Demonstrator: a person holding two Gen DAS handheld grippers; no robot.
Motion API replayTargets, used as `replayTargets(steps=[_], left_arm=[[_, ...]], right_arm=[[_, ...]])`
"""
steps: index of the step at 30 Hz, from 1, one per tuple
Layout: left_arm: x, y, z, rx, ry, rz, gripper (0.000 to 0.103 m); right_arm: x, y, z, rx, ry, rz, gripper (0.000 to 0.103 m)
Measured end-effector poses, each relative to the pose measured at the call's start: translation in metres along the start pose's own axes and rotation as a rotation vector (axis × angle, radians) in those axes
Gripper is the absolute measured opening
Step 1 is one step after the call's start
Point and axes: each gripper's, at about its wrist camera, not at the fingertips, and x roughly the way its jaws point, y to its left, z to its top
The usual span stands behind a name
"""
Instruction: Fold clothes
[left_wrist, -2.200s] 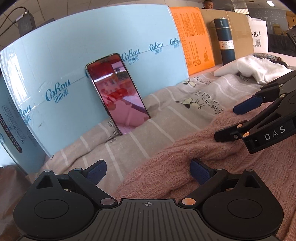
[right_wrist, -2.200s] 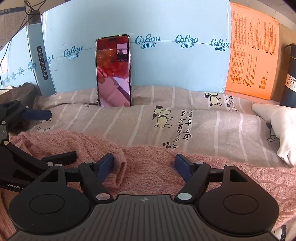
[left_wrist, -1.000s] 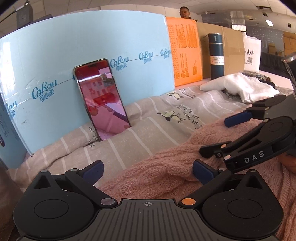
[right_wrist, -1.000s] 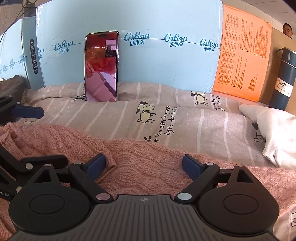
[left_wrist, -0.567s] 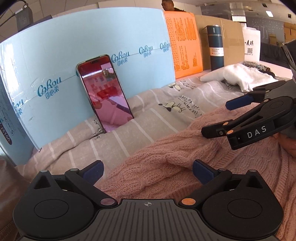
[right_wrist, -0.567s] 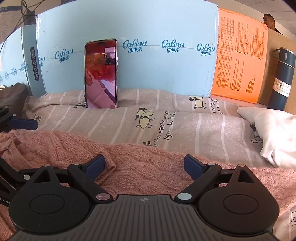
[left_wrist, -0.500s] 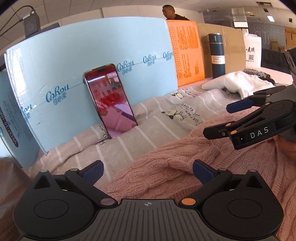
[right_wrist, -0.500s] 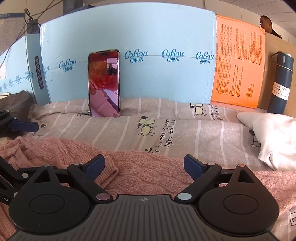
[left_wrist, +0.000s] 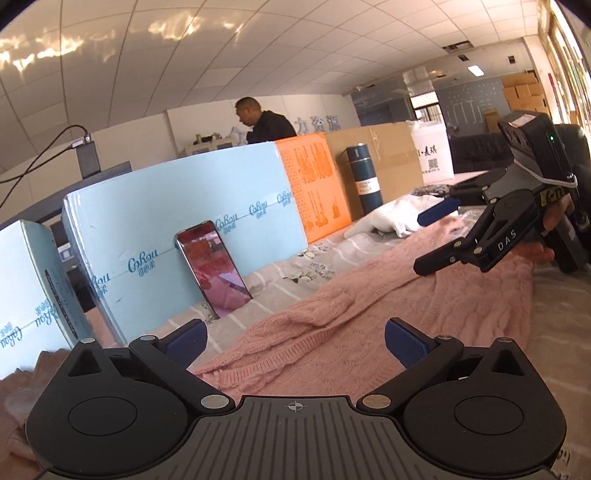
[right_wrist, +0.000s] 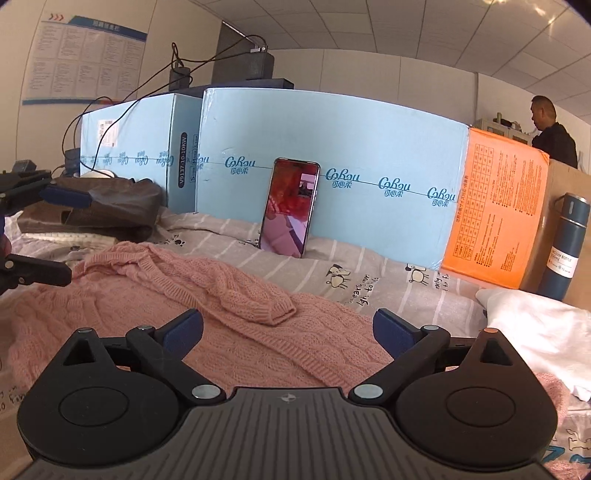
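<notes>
Since the earlier frames both grippers have lifted and drawn back from the sweater (right_wrist: 229, 306), so more of the room and ceiling shows above the boxes, and the right gripper's (right_wrist: 288, 332) jaws have just been opening, with nothing pinched between them.

Left to right in the right wrist view: the left gripper (right_wrist: 40, 236) pokes in at the left edge, its blue pads spread apart and empty. A dark brown garment (right_wrist: 110, 206) lies behind it against a blue box (right_wrist: 129, 147). The pink knitted sweater is spread flat on the striped sheet (right_wrist: 369, 273), with one sleeve (right_wrist: 236, 288) folded across the body, its cuff pointing right. A phone (right_wrist: 290, 206) leans upright against the long blue box (right_wrist: 369, 147). Further right stand an orange box (right_wrist: 498, 206) and a blue bottle (right_wrist: 565, 243), with a white cloth (right_wrist: 535, 332) on the sheet just in front of them. A person (right_wrist: 554, 136) stands behind the boxes.

In the left wrist view the left gripper (left_wrist: 295, 339) is released, pads wide apart above the sweater's near edge, gripping nothing. The right gripper (left_wrist: 439, 236) hangs over the sweater's far side, also released, held by a hand (left_wrist: 546, 236)
</notes>
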Motion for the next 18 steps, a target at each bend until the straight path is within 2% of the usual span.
replayTargets(steps=[4, 10, 13, 18], left_arm=[[-0.016, -0.012, -0.011, 0.020, 0.031, -0.072, 0.103], [-0.033, -0.029, -0.021, 0.060, 0.088, -0.195, 0.103], [-0.031, -0.041, -0.024, 0.130, 0.144, -0.190, 0.103], [-0.019, -0.049, -0.029, 0.191, 0.212, -0.132, 0.103]], right_arm=[[-0.030, 0.006, -0.018, -0.075, 0.023, -0.046, 0.100], [-0.067, 0.004, -0.039, -0.119, 0.083, -0.043, 0.100], [-0.079, 0.005, -0.048, -0.162, 0.131, -0.050, 0.100], [-0.086, 0.003, -0.059, -0.233, 0.218, -0.080, 0.100]])
